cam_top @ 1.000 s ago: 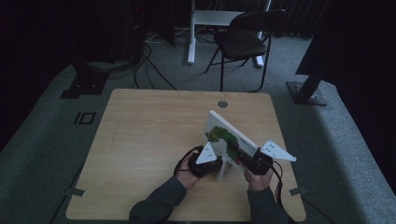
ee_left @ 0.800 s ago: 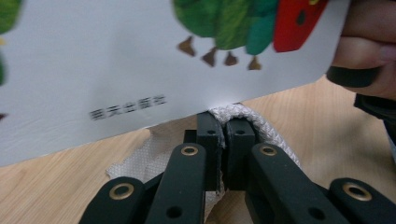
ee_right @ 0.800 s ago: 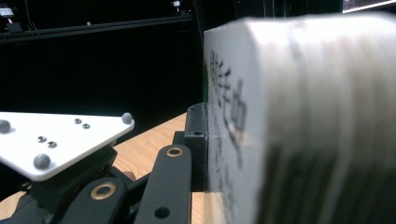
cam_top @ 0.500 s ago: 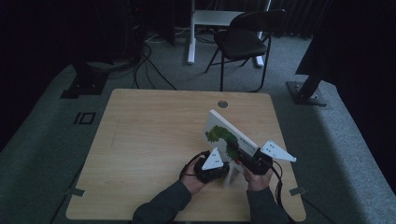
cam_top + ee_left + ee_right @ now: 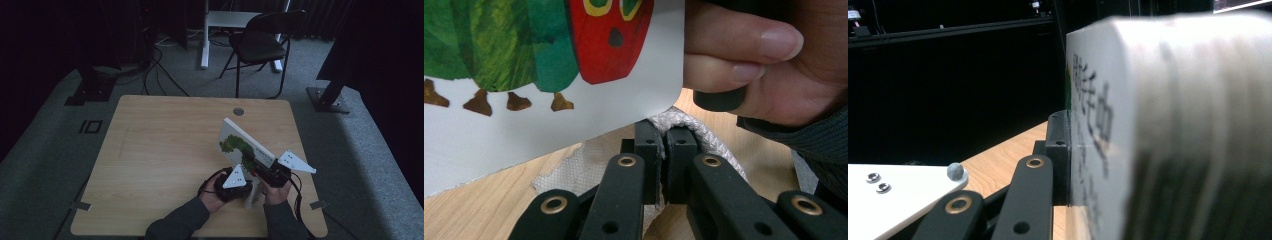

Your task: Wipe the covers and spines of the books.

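Since a second ago, the left claw (image 5: 235, 184) has slid a little to the right across the surface (image 5: 165, 150), so it now sits just beside the right claw (image 5: 272, 174). Nothing else on the surface has moved.

The picture book (image 5: 245, 149) stands tilted up on its edge near the front right part of the surface. Its cover shows a green caterpillar with a red face (image 5: 609, 40).

The right claw is clamped on the near end of the book. In the right gripper view, one black jaw presses flat against the book's side (image 5: 1168, 130).

The left claw (image 5: 663, 165) is squeezed tight on a piece of white cloth (image 5: 584, 167) that lies on the surface under the book's corner. In the left gripper view the cloth bunches up around the two black jaws, and the jaws almost meet.

The person's right hand (image 5: 769, 70) shows close behind the book's corner in that view.
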